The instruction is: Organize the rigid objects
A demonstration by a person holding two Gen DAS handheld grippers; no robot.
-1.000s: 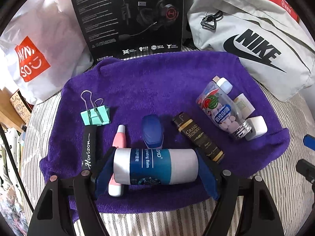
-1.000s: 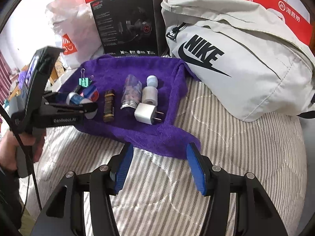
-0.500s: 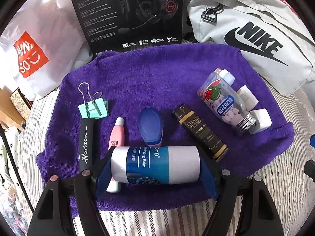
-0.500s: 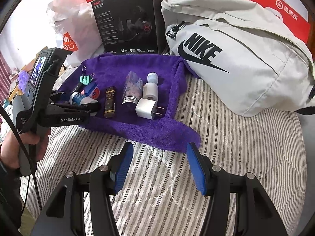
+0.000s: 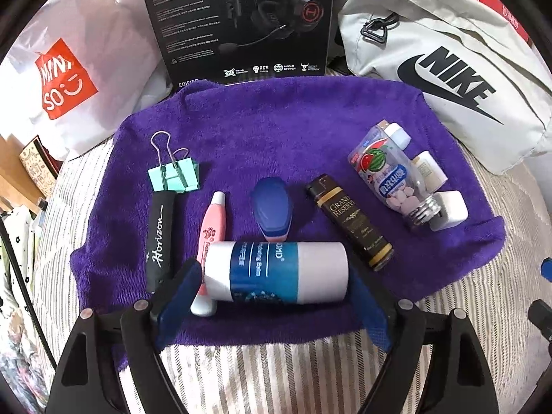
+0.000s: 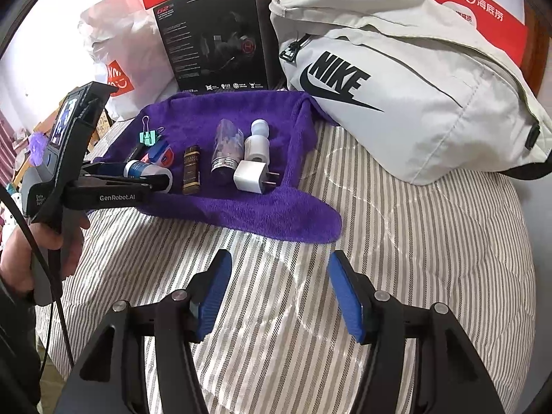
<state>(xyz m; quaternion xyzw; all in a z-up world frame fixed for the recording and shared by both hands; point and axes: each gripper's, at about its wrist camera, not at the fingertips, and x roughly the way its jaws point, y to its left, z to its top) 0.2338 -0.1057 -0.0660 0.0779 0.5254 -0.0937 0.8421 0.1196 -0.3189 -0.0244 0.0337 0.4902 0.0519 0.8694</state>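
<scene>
- The left tongs (image 5: 276,305) have the balm tube (image 5: 277,270) between their blue pads. The jaws are opening. The left pad looks just off the tube's end. The right pad hides behind the other end, so I cannot tell if it touches.
- In the right wrist view, the left tool's black arm covers most of that tube.
- The pink tube (image 5: 210,238) is partly hidden under the balm tube and the left pad.
- The small white bottle (image 5: 427,169) is half hidden behind the candy bottle (image 5: 390,179). The white charger plug (image 5: 450,208) peeks out at its metal cap end.
- The headset box (image 5: 241,20) and the grey Nike bag (image 5: 448,69) are cut off at the top. So is the white Miniso bag (image 5: 65,79) at the left.
- The balm tube lies on its side at the near edge of the purple towel (image 5: 276,120). Its long side runs left to right, across the tongs.
- The black pen case (image 5: 159,238), pink tube, blue oval case (image 5: 272,210) and brown lighter (image 5: 355,227) lie in a row behind it. They point away from the camera. The lighter and candy bottle lean to one side.
- The balm tube is round and smooth, white with a blue band. The towel is fluffy. It lies on a bed with a striped cover (image 6: 414,258).
- The green binder clip (image 5: 174,176) has thin wire handles.
- The right tongs (image 6: 279,293) hang over the striped cover with nothing between them. The jaws are opening.
- A hand (image 6: 38,252) grips the left tool's handle.
</scene>
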